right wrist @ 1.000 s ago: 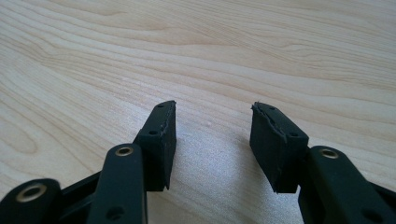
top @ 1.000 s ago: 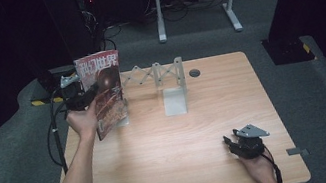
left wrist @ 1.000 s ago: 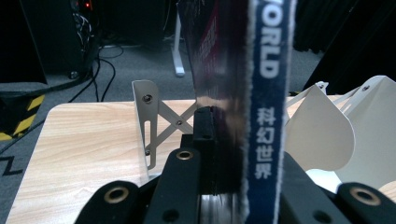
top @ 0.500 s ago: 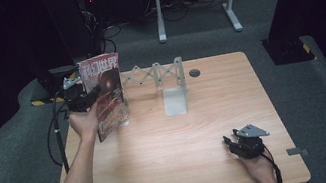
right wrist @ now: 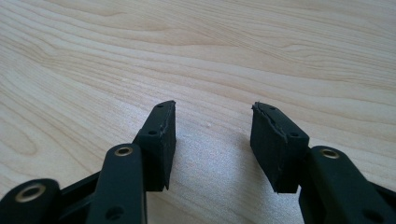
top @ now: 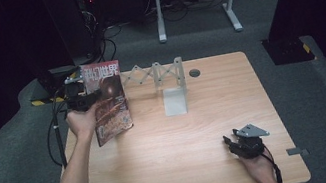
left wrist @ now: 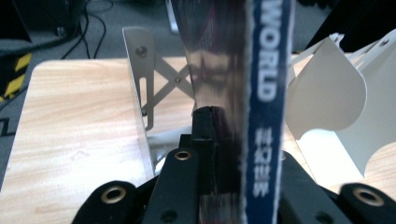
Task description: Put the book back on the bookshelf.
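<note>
The left hand-held gripper (top: 82,101) is clamped on a magazine (top: 108,101), its jaws pinching the pages just beside the blue spine, as the left gripper view shows close up. The magazine (left wrist: 243,93) stands nearly upright, lifted off the wooden surface (top: 173,160), just to the left of the grey expanding file rack (top: 161,76), with its cover facing the camera. In the left gripper view the spine points straight at the rack's upright dividers (left wrist: 140,74), so the work in hand looks to be sliding the magazine into one of the rack's slots; by my reading that step is not yet done, since the magazine is still outside the rack.

Compared with a second ago, little has moved: the magazine has stayed at the rack's left end, perhaps turned a shade more upright and square to the dividers. That suggests the person is lining it up rather than travelling, and the insertion should follow once the bottom edge clears the first divider.

The right hand-held gripper (top: 244,144) rests well to the right and nearer the person than the rack, jaws apart and empty over bare wood, and has not shifted since the earlier frames.
</note>
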`<state>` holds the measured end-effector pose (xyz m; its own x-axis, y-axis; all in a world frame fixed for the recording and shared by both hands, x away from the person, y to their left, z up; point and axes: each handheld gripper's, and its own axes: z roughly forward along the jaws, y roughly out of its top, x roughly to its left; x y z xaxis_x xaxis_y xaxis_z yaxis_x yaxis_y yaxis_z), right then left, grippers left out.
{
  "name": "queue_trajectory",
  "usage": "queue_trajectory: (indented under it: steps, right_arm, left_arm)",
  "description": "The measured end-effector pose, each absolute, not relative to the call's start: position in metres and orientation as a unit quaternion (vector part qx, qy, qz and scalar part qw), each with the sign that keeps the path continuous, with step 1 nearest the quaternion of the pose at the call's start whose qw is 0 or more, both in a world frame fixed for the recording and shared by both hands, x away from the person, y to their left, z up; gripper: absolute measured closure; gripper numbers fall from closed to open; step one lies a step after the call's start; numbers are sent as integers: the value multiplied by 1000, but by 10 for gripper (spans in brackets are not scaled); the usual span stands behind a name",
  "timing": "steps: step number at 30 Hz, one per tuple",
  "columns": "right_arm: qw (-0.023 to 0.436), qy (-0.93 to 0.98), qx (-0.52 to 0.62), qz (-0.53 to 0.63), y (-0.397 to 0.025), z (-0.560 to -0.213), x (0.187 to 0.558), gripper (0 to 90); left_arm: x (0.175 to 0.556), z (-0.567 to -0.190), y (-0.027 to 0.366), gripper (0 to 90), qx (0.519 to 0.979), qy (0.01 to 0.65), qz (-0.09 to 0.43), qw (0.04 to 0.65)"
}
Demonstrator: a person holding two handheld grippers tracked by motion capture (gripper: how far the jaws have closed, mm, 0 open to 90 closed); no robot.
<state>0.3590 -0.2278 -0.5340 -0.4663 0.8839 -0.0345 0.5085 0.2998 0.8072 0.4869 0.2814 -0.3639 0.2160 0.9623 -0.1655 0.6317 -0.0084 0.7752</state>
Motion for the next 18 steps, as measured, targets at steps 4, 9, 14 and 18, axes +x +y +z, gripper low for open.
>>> queue_trajectory:
  steps: [4, 9, 14, 18]
  right_arm:
    - [247, 768, 453, 380, -228, -534, 359, 506]
    - [247, 768, 453, 380, -228, -534, 359, 506]
    - [247, 768, 453, 380, -228, -534, 359, 506]
    - [247, 768, 453, 380, -228, -534, 359, 506]
  left_arm:
    - [488, -362, 283, 819, 679, 596, 199, 380]
    - [491, -360, 286, 816, 690, 606, 170, 356]
    - [493, -357, 287, 819, 694, 618, 140, 341]
    - [493, -356, 286, 830, 701, 615, 134, 336]
